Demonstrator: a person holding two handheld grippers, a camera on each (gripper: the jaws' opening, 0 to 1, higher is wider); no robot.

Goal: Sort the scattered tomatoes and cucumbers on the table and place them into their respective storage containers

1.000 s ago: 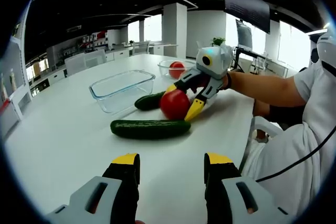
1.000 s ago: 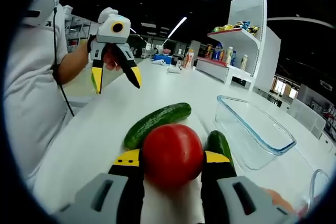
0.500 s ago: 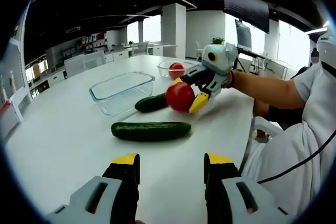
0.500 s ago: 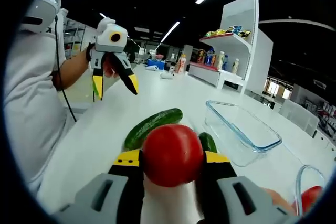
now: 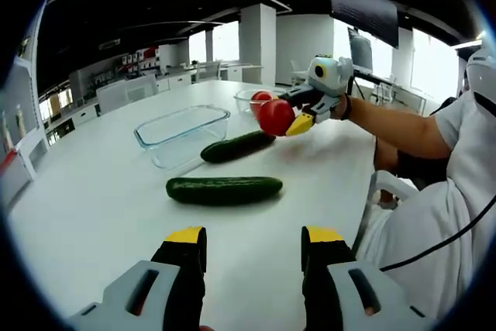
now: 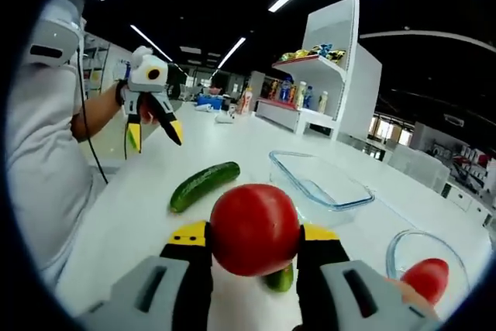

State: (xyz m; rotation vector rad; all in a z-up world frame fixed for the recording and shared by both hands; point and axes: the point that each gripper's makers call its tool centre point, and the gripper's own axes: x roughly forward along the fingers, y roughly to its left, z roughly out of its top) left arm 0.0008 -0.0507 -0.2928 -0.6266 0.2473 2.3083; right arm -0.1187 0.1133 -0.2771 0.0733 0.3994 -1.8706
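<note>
Red tomato (image 6: 255, 229), dark green cucumbers (image 5: 224, 190), yellow-tipped black jaws, white table (image 5: 101, 207).

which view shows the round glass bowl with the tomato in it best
The right gripper view: the round glass bowl sits close at lower right, rim clear, a tomato inside. In the left gripper view the bowl is far off and partly hidden behind the right gripper and the tomato it holds.

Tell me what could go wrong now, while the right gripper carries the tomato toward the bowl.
The right gripper pinches the round tomato with only its fingers, so it might slip and roll. The round bowl already holds a tomato; dropping hard could bruise both. The rectangular dish is close, so a wrong container is possible.
</note>
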